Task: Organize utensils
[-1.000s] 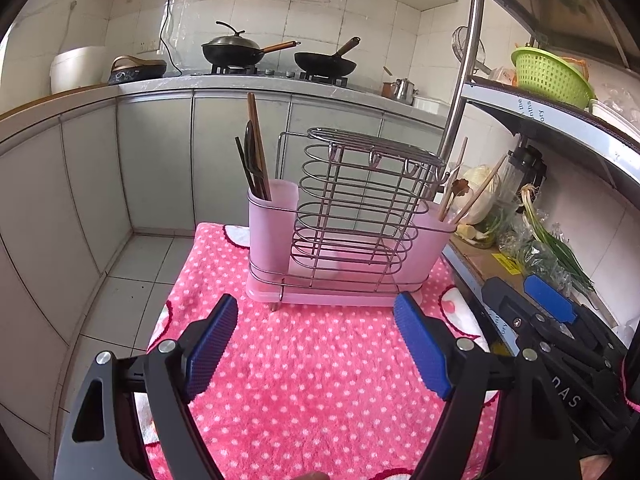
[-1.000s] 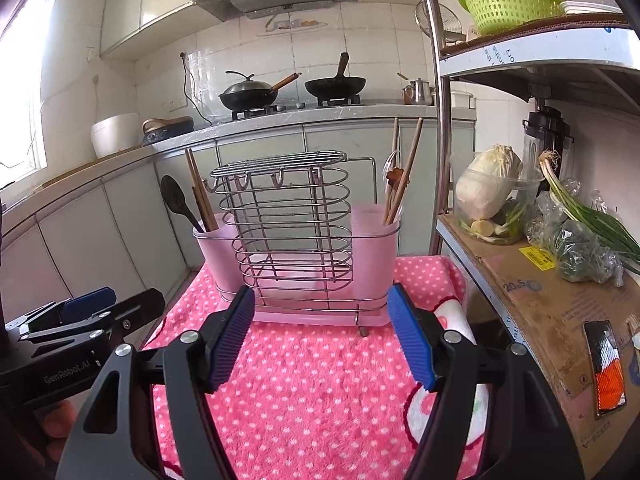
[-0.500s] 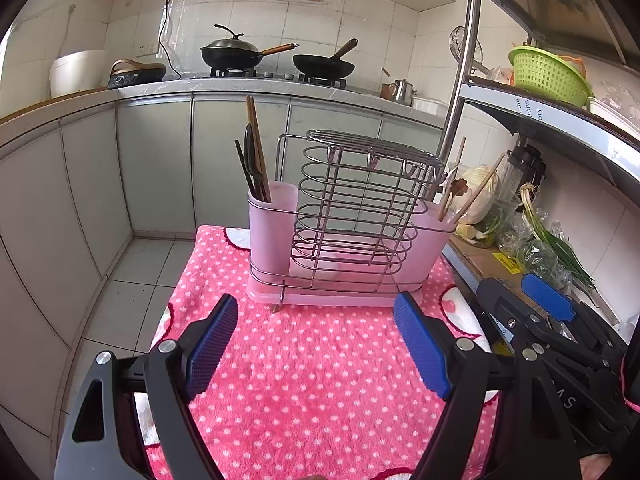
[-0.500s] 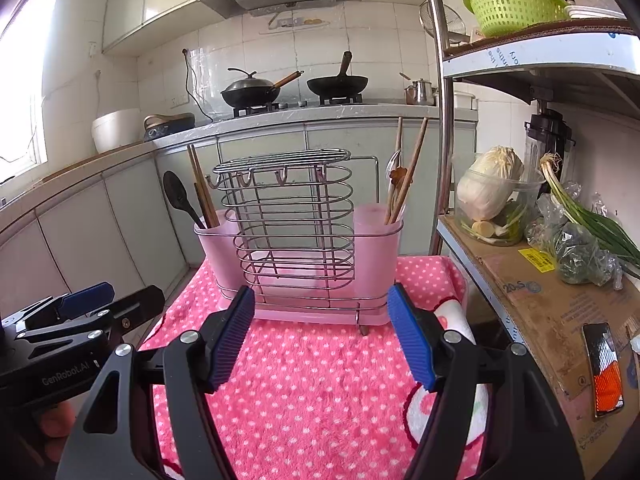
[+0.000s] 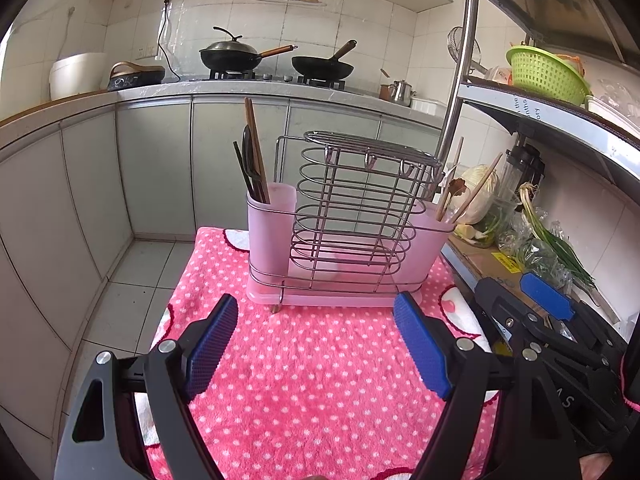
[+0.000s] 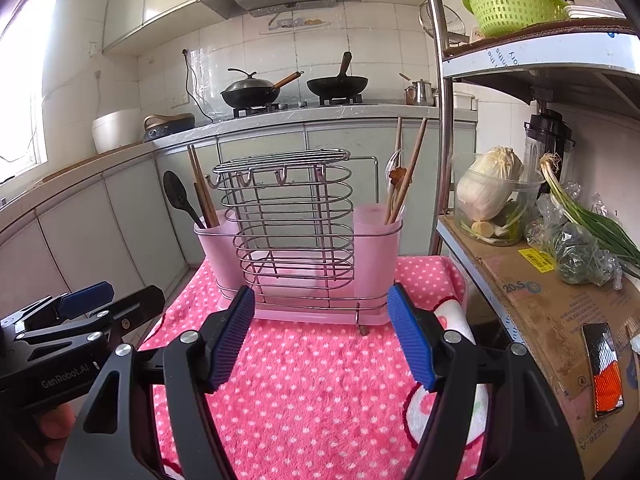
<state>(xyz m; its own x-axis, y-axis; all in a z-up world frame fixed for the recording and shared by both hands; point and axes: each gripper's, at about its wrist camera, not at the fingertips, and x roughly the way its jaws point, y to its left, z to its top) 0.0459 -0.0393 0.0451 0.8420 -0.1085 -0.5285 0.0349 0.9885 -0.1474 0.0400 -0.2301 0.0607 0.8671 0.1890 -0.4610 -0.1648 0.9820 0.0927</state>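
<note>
Nothing has changed over the last second: both views match the earlier ones almost exactly, with neither hand moving. The left hand-held gripper (image 5: 312, 344) hangs released, its blue pads spread wide with only the cloth showing between them, and the right hand-held gripper (image 6: 320, 336) is likewise spread and grasping nothing. For the task, this reads as a pause with no utensil in hand, either just before a first pick or after the last one is placed; which, I cannot tell.

The utensil holder (image 5: 344, 240), a wire rack with a pink cup at each end on a pink tray, stands at the far edge of the table (image 5: 320, 380), which is covered by a pink polka-dot cloth. The left cup holds dark chopsticks and a black spoon (image 6: 178, 198); the right cup holds lighter wooden chopsticks (image 6: 412, 168) and a spoon. The middle wire section looks empty. No loose utensil lies on the near part of the cloth.

Beyond is a kitchen counter with two woks (image 5: 236, 56) on a stove under a hood. To the right stands a metal shelf (image 6: 532, 300) carrying cabbage, spring onions and a green basket (image 6: 508, 6).
</note>
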